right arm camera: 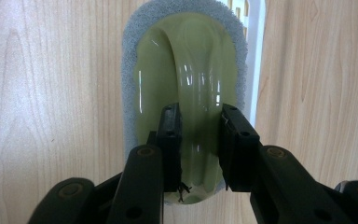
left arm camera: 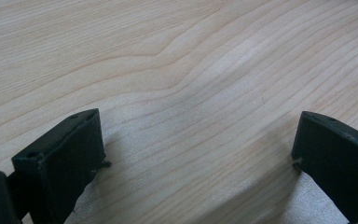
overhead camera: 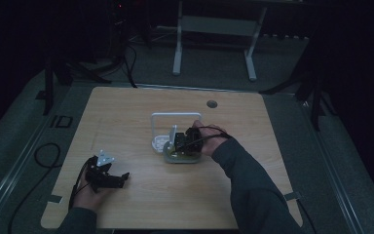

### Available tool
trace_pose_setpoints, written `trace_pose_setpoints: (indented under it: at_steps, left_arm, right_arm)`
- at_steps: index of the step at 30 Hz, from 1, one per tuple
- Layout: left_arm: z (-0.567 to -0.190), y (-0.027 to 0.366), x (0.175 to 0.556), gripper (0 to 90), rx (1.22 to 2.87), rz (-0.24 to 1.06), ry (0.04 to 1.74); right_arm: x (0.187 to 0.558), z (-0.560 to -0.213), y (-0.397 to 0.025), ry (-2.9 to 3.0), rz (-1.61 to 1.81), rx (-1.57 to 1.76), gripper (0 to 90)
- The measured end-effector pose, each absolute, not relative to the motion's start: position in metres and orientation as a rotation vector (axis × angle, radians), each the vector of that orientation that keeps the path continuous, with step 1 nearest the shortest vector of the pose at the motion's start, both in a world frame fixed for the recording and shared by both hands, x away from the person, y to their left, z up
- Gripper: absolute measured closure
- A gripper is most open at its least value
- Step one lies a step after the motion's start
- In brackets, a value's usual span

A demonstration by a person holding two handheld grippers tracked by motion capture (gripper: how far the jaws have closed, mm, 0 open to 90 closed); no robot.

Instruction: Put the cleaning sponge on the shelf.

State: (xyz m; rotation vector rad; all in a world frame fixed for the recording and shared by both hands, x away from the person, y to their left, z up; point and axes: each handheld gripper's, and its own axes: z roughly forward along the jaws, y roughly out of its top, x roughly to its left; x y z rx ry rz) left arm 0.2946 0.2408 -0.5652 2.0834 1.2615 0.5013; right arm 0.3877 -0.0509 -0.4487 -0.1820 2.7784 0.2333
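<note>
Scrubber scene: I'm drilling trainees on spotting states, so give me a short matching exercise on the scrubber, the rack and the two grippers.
Things:
1. scrubber
2. rack
3. left gripper
4. right gripper

States:
A. white, standing on the table behind the scrubber
B. jaws wide apart over bare wood
C. olive-green handle on a grey pad
D. jaws closed on the handle

Pairs: 1-C, 2-A, 3-B, 4-D

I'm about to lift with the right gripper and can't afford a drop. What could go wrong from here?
The right gripper clamps only the near end of the scrubber's glossy green handle, so it might slip or tip as it rises.

The white rack stands right beside the scrubber; a swing could knock it.

The left gripper lies open on the table, too far off to steady anything.
</note>
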Motion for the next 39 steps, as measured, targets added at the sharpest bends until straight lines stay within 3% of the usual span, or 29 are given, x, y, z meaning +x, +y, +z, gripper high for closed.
trace_pose_setpoints:
  at_steps: [39]
  left_arm:
    - [-0.565,0.241,0.295,2.2,2.083,0.502,1.261]
  right_arm:
    - [0.394,-0.454,-0.037,2.706,0.228,-0.164,71.8]
